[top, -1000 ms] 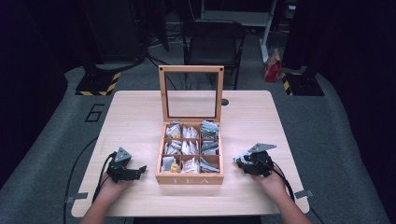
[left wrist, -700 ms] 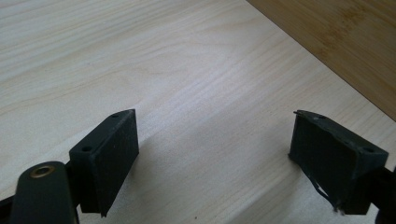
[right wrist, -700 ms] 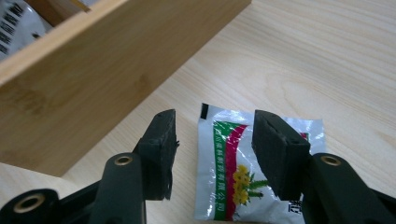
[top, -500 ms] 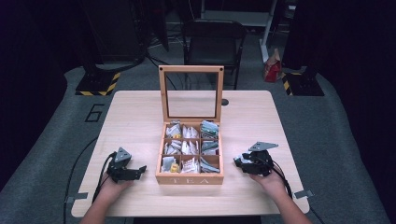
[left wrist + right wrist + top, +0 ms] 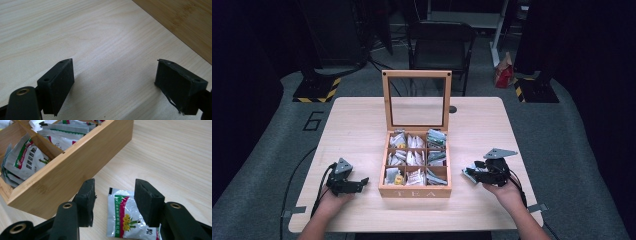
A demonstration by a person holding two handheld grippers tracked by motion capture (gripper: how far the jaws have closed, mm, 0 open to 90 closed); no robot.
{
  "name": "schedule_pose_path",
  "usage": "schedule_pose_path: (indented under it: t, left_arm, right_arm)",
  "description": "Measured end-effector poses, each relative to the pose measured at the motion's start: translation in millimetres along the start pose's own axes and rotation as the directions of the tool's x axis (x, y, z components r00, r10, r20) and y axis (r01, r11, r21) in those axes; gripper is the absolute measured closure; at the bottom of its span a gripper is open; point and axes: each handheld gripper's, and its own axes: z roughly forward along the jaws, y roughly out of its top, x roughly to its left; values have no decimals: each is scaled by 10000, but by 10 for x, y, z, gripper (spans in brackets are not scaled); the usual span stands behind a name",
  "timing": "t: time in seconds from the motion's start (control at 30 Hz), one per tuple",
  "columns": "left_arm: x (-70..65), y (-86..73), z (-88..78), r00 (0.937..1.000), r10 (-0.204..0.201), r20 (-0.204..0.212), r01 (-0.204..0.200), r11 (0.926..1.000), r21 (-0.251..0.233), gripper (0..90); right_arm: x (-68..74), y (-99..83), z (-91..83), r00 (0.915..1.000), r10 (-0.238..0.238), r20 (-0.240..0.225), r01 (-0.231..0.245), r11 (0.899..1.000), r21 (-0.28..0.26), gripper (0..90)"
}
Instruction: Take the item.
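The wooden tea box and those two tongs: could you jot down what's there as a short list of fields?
box: square wooden tea box, nine compartments holding sachets, glass lid standing upright
table: pale wooden table
loose item: silver tea sachet with green and red stripes and yellow flowers, flat on the table right of the box
right tongs: open, jaws either side of the sachet, not pressing it
left tongs: open, nothing between them

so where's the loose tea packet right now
In the right gripper view the tea packet lies flat on the table, beside the tea box.

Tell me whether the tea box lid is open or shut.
Open. The lid stands upright behind the tea box, leaving the sachet compartments uncovered.
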Motion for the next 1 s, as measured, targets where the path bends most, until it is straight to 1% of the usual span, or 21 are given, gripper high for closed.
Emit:
schedule_pose_path:
  t: [0.07, 0.1, 0.13, 0.2, 0.27, 0.3, 0.33, 0.4, 0.5, 0.57, 0.6, 0.63, 0.67, 0.7, 0.73, 0.83, 0.9, 1.0]
  left_arm:
    - [0, 0, 0, 10000, 3, -1, -3, 10000, 4, 150]
    - [0, 0, 0, 10000, 1, -1, -1, 10000, 1, 150]
    - [0, -1, 1, 10000, -1, -6, 1, 10000, -17, 150]
    - [0, 0, 0, 10000, 3, 3, -3, 10000, 0, 150]
    - [-1, -1, 2, 10000, -3, -11, 3, 10000, -26, 150]
    - [-1, -1, 2, 10000, -4, -9, 4, 10000, -27, 150]
    - [-1, -1, 2, 10000, -3, -10, 2, 10000, -25, 150]
    - [0, -1, 1, 10000, 0, -5, 0, 10000, -19, 150]
    - [0, 0, 0, 10000, 4, 2, -4, 10000, 1, 150]
    - [0, 0, 0, 10000, 2, -1, -2, 10000, -1, 150]
    - [-1, -1, 2, 10000, -2, -12, 2, 10000, -27, 150]
    - [-1, -1, 2, 10000, -4, -9, 4, 10000, -27, 150]
    - [0, -1, 2, 10000, -1, -11, 1, 10000, -25, 150]
    - [-1, -1, 2, 10000, -4, -8, 4, 10000, -25, 150]
    - [0, -1, 1, 10000, 0, -8, 0, 10000, -23, 150]
    - [0, 0, 0, 10000, 3, 0, -3, 10000, -1, 150]
    - [0, -1, 2, 10000, 0, -9, 0, 10000, -24, 150]
    - [0, 0, 1, 10000, 4, -8, -4, 10000, -18, 150]
  right_arm:
    - [-24, -1, -31, 9999, 75, 72, -75, 9999, -84, 506]
    - [-32, -2, -41, 10000, 35, 85, -34, 9999, -112, 506]
    - [-44, -7, -64, 9998, 118, 161, -115, 9998, -174, 500]
    - [-54, -11, -74, 9997, 113, 196, -110, 9998, -173, 491]
    - [-71, -25, -84, 9996, 139, 247, -131, 9994, -324, 475]
    - [-75, -34, -90, 9993, 166, 344, -155, 9994, -323, 473]
    - [-92, -44, -90, 9992, 97, 390, -84, 9994, -344, 472]
    - [-105, -63, -88, 9987, 164, 474, -147, 9993, -357, 473]
    - [-124, -92, -71, 9982, 175, 570, -160, 9995, -273, 496]
    - [-154, -127, -51, 9981, 265, 553, -255, 9995, -193, 524]
    - [-154, -127, -51, 9981, 265, 553, -255, 9995, -193, 524]
    - [-159, -138, -45, 9975, 421, 571, -411, 9990, -191, 524]
    - [-173, -149, -45, 9971, 447, 621, -436, 9989, -191, 523]
    - [-202, -172, -50, 9947, 668, 777, -648, 9975, -267, 524]
    - [-202, -172, -50, 9947, 668, 777, -648, 9975, -267, 524]
    - [-250, -207, -61, 9919, 883, 917, -854, 9957, -355, 524]
    - [-293, -245, -66, 9879, 1182, 1002, -1150, 9926, -381, 525]
    - [-320, -267, -63, 9879, 1212, 965, -1183, 9924, -348, 525]
